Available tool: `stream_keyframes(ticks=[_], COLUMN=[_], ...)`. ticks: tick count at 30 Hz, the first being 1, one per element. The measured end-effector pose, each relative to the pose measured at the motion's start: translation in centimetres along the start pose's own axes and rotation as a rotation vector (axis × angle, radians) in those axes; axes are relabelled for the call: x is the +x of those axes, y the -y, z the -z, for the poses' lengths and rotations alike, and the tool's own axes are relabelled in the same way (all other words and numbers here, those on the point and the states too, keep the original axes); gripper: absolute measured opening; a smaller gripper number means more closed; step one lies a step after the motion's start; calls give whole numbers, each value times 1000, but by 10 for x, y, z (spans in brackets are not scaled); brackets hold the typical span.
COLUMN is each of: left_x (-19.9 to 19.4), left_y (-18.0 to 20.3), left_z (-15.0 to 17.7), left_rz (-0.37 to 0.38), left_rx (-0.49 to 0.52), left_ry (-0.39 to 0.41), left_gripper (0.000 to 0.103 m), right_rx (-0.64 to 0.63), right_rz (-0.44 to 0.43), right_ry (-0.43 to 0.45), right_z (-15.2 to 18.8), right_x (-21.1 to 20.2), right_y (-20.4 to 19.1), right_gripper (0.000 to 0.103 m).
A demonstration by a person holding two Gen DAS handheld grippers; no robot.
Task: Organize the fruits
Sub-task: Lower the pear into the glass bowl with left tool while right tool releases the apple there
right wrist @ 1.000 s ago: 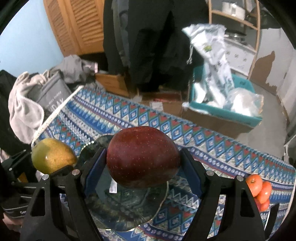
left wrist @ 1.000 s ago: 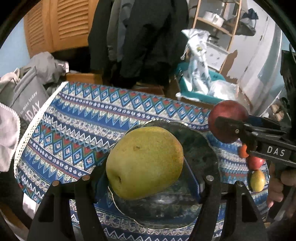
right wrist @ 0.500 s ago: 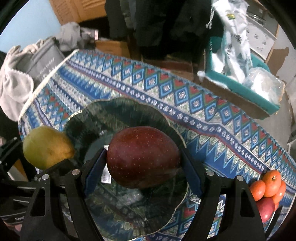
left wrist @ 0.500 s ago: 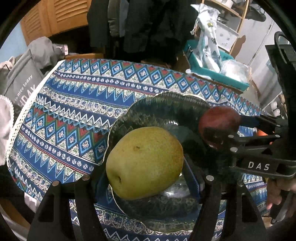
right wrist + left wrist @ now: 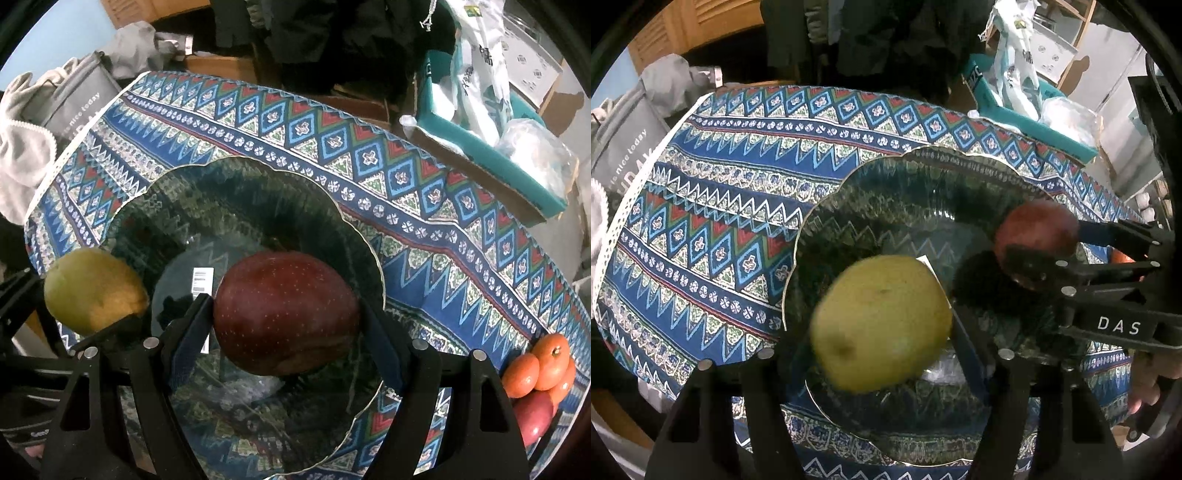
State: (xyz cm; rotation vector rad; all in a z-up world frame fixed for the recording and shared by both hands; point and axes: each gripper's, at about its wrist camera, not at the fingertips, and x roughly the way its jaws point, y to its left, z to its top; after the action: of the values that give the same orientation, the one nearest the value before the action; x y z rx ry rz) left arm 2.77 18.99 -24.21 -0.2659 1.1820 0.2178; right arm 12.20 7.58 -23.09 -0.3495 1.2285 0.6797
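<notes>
The left gripper [image 5: 871, 332] points steeply down, and its jaws are closing with a yellow-green pear [image 5: 882, 321] between them. The pear is smeared by motion blur. Its right side meets the right pad, but I cannot tell whether the left pad presses on it, so the hold on it is uncertain. The right gripper [image 5: 286, 325] also points steeply down, and its two blue pads clamp a dark red apple [image 5: 286, 314] from either side.

Both fruits hang over a dark, see-through glass plate [image 5: 258, 166] with a scalloped rim. The apple is over the plate's middle and the pear over its near left part. A barcode sticker shows through the glass. In the left view, the right gripper and its apple sit just beside the pear. The plate rests on a blue patterned tablecloth [image 5: 332, 122]. Near the cloth's right edge, well apart from the plate, lies a small heap of oranges [image 5: 543, 365] with a red fruit under them.

The risks:
- If the pear is slipping, it could drop onto the glass, bruise or roll off the shallow rim.
- The two tools are crowded, so a sideways move could knock one fruit against the other.
- A round fruit let go before it rests on the plate would probably roll.
</notes>
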Motion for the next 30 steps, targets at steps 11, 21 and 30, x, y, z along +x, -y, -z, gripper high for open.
stream_keyframes(ticks=[11, 21, 30], left_x=[-20, -47, -68], left_y=[11, 17, 40], left_z=[-3, -9, -11], left_rz=[-14, 11, 30], left_rx=[43, 42, 73], left_ry=[37, 97, 138], left_gripper=[72, 78, 81], right_rx=[30, 77, 113], right_rz=[-21, 12, 56], right_ry=[95, 173, 254], right_z=[-7, -1, 11], right_x=[-35, -73, -118], right_y=[6, 19, 35], right_gripper=[78, 78, 79])
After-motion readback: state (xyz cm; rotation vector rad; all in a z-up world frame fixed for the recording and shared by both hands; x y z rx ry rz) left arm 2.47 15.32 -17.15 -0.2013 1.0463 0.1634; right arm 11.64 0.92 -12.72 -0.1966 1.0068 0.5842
